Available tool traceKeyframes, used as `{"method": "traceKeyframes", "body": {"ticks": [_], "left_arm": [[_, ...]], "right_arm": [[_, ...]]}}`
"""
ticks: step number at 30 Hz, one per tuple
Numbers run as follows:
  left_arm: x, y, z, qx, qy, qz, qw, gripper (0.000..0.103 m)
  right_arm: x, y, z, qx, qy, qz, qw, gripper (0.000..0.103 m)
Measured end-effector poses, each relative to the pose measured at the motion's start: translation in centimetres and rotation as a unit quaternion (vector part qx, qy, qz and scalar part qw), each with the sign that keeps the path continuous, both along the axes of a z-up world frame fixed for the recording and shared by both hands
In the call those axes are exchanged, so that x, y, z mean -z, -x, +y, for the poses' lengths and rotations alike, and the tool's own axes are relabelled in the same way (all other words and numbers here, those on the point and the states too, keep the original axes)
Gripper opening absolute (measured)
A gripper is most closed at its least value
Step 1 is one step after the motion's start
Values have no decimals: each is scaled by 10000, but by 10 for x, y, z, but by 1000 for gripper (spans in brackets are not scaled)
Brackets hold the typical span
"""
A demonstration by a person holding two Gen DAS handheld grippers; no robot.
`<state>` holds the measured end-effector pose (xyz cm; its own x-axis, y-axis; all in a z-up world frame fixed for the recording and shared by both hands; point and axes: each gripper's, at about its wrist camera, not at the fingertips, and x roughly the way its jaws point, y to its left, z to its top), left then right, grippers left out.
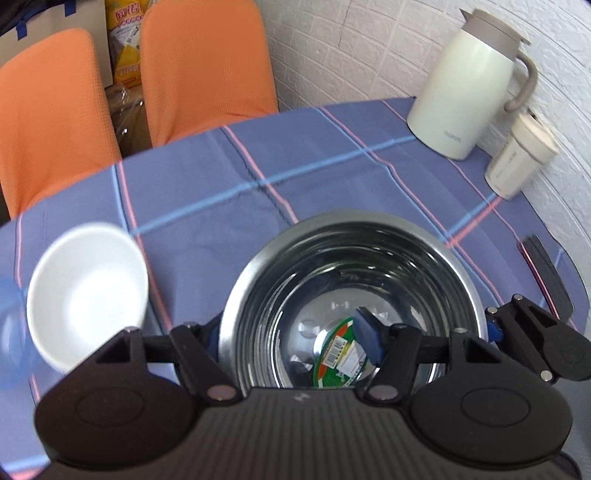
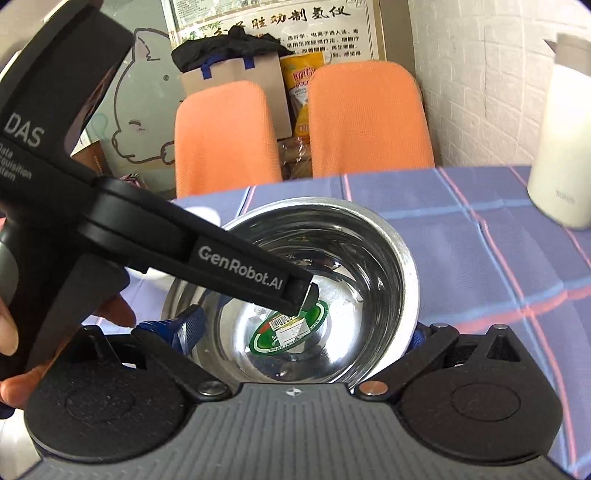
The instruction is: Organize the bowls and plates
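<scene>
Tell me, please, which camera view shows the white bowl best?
The left wrist view: the white bowl sits in full sight on the tablecloth, left of the steel bowl. The right wrist view shows only a white sliver behind the left hand-held gripper.

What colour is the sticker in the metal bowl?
Mostly green, with red and white bits; the sticker in the bowl shows best from the right wrist.

A home dining corner. A table under a blue plaid cloth (image 1: 314,177) stands against a white brick-pattern wall (image 1: 351,48), with two orange chairs (image 2: 369,118) pushed in. A white jug (image 1: 465,85) and cup (image 1: 517,158) sit by the wall; behind the chairs are bags (image 2: 229,77), snack packs (image 2: 301,96) and a Chinese poster (image 2: 273,26).
</scene>
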<state>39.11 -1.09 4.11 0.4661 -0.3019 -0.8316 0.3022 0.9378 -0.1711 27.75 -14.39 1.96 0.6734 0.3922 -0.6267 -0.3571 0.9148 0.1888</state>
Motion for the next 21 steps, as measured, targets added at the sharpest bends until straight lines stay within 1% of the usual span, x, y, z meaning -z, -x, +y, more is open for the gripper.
{"method": "traceKeyframes", "body": {"ticks": [7,11,14,19,21], "left_arm": [[20,82,1,24,-105,186,9998,66],[22,116,7,-5,-63,156,9999,69],[22,130,10,-24,-72,89,9999,70],[37,136,6,-18,150,296,9994,70],[44,138,4,-8,112,311,9995,70]], "right_arm": [[20,70,-3,-3,-112,387,9992,90],[25,98,3,-112,-85,408,9991,91],[27,106,5,-183,-60,390,9991,91],[37,110,-1,-106,-19,488,9987,91],[43,116,-2,-138,25,527,9985,90]]}}
